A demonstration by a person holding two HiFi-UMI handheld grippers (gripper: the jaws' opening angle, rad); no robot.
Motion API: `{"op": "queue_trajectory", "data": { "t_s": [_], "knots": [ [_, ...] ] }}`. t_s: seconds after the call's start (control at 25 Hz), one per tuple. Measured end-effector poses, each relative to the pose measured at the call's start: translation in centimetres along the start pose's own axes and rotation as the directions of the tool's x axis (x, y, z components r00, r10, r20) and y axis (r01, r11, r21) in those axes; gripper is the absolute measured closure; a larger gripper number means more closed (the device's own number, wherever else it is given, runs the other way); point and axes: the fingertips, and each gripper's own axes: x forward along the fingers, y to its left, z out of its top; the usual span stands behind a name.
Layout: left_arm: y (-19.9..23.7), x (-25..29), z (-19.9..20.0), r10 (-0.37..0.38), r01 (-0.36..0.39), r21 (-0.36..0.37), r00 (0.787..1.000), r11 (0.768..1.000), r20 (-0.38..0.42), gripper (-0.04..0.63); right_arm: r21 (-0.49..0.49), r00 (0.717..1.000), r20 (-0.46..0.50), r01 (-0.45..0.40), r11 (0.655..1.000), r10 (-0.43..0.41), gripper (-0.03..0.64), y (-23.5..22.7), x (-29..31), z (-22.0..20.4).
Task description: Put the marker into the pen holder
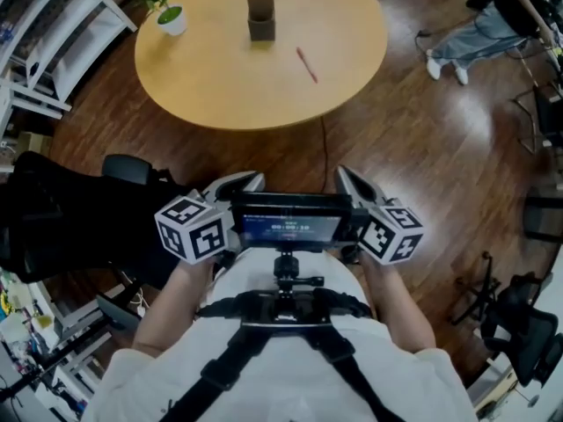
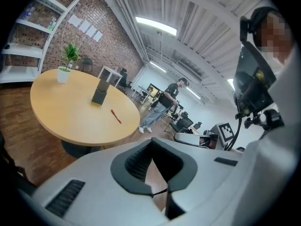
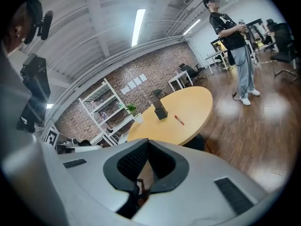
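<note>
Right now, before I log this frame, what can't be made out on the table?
Pen holder: its inside is dark in the head view, and both gripper views show only its outside, so its contents are unknown.
Marker: too small in every view to tell which end is capped.
Table: its far rim is cut off by the head view's top edge.

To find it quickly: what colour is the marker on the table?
The marker is red; head view.

Light is cast by ceiling strip lights (image 3: 138, 25); glare is seen on the wooden floor (image 1: 462, 134); gripper views are curved and dark-cornered.
</note>
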Motion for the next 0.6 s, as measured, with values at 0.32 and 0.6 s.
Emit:
{"op": "queue_trajectory", "data": {
  "t_s": [0.32, 0.6],
  "knots": [
    [7.6, 1.7, 8.3, -0.033, 0.033, -0.003, 0.999, 0.999, -0.019, 0.601, -0.004, 0.998, 0.025, 0.064, 0.998, -0.064, 0.620, 0.6, 9.3, 6.6],
    [11.9, 1.4, 12.7, -0.057, 0.057, -0.005, 0.998, 0.998, -0.013, 0.601, -0.076, 0.992, 0.017, 0.125, 0.989, -0.124, 0.618, 1.1, 16.1, 9.9]
  ]
}}
